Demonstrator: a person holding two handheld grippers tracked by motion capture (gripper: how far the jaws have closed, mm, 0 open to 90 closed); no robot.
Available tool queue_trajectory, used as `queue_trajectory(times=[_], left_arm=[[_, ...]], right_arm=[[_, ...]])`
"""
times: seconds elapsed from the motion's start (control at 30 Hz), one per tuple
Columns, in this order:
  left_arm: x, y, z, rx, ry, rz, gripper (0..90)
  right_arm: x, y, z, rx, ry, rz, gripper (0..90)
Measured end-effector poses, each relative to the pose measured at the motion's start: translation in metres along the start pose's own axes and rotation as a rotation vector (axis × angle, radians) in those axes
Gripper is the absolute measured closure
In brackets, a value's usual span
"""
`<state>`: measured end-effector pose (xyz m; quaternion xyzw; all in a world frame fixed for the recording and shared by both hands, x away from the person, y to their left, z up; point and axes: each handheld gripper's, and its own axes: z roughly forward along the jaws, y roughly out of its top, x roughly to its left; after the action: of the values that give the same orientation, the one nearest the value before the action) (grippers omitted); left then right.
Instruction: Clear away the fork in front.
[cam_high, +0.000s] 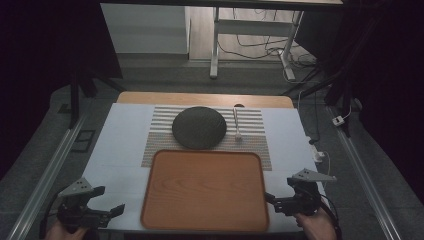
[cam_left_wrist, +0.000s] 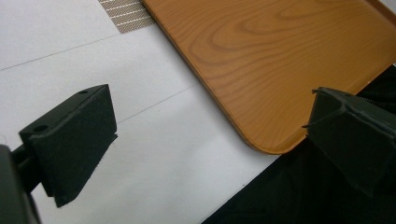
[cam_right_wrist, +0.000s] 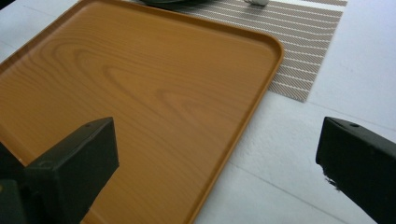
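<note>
**Wood-grain tray sits between two open, empty grippers**

Wood-look orange-brown plastic is what you are dealing with: the tray (cam_high: 205, 190) lies flat at the near edge of the white table (cam_high: 120, 145), its far rim just over the striped placemat (cam_high: 255, 135).

Your left gripper (cam_high: 111, 201) hovers near the table's near-left corner, jaws spread wide, holding nothing, a little apart from the tray's left rim. To grip well, I'd bring one jaw over the raised lip and one under it, squarely at mid-edge.

The tray is bare, rounded at the corners, with a shallow upturned rim.

Your right gripper (cam_high: 278, 194) waits just beside the tray's right rim, jaws equally wide and empty. Match its height and position to the left so the tray lifts level.
</note>
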<state>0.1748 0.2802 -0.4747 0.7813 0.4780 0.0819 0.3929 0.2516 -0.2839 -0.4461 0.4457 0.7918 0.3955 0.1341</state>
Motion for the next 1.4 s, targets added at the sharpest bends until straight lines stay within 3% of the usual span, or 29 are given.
queue_trajectory(times=[0.23, 0.57, 1.4], left_arm=[[0.0, 0.0, 0.0, 0.002, -0.002, -0.001, 1.5], [0.001, 0.0, 0.001, 0.006, -0.006, -0.005, 1.6], [0.004, 0.0, 0.001, 0.01, -0.024, -0.027, 0.6]], right_arm=[[-0.001, 0.008, 0.008, -0.015, -0.002, -0.02, 0.0], [-0.001, 0.018, 0.021, 0.007, 0.014, -0.046, 0.0], [-0.009, 0.047, 0.062, 0.077, -0.072, -0.104, 0.0]])
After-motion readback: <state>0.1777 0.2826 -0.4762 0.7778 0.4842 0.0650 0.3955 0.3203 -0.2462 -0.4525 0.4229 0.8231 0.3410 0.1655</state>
